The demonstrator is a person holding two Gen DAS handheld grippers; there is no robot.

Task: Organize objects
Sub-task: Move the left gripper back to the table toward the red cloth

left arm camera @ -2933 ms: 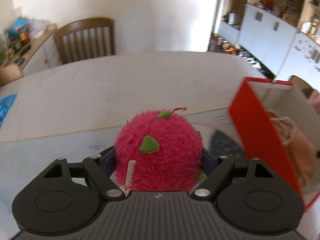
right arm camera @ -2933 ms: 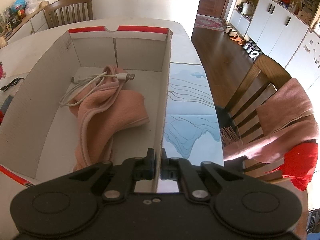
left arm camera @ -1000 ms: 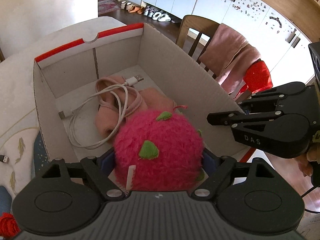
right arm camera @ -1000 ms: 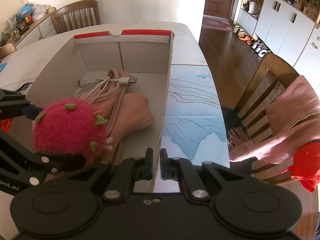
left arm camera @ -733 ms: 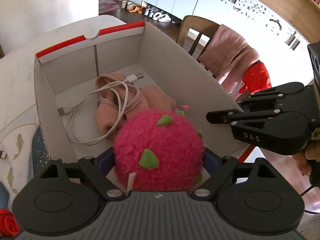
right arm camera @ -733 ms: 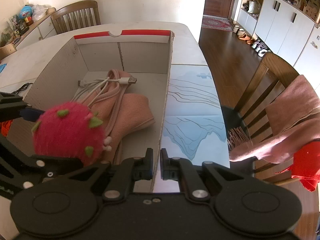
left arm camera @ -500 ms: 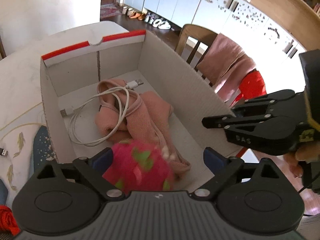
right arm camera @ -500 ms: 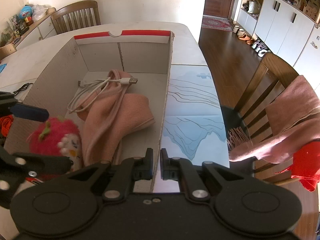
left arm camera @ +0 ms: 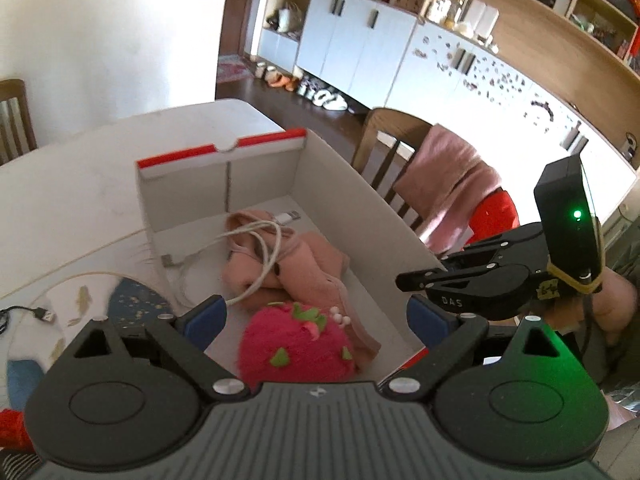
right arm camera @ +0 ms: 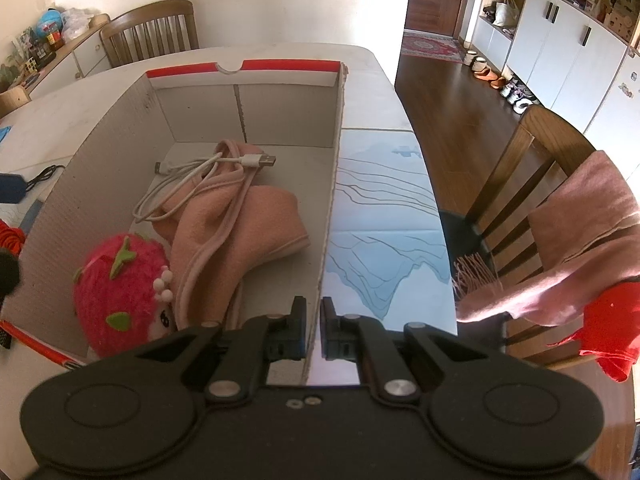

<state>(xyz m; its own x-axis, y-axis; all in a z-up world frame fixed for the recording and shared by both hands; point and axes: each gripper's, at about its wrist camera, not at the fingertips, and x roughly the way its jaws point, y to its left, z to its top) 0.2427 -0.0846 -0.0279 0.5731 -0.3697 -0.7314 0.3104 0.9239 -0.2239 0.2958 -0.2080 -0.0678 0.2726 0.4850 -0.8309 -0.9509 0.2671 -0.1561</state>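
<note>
The pink plush toy lies in the cardboard box, low in the frame beside the peach cloth — drop-off looks done. The left hand-held gripper is spread wide and empty; the right hand-held gripper pinches the box wall. Next comes fetching another item from the bench — perhaps the black cable at left.

Box: was set on the table — chair to its right.
Plush toy: was lodged in the box's near left corner, against the cloth.
Cable: was draped over the cloth — toward the far wall.
</note>
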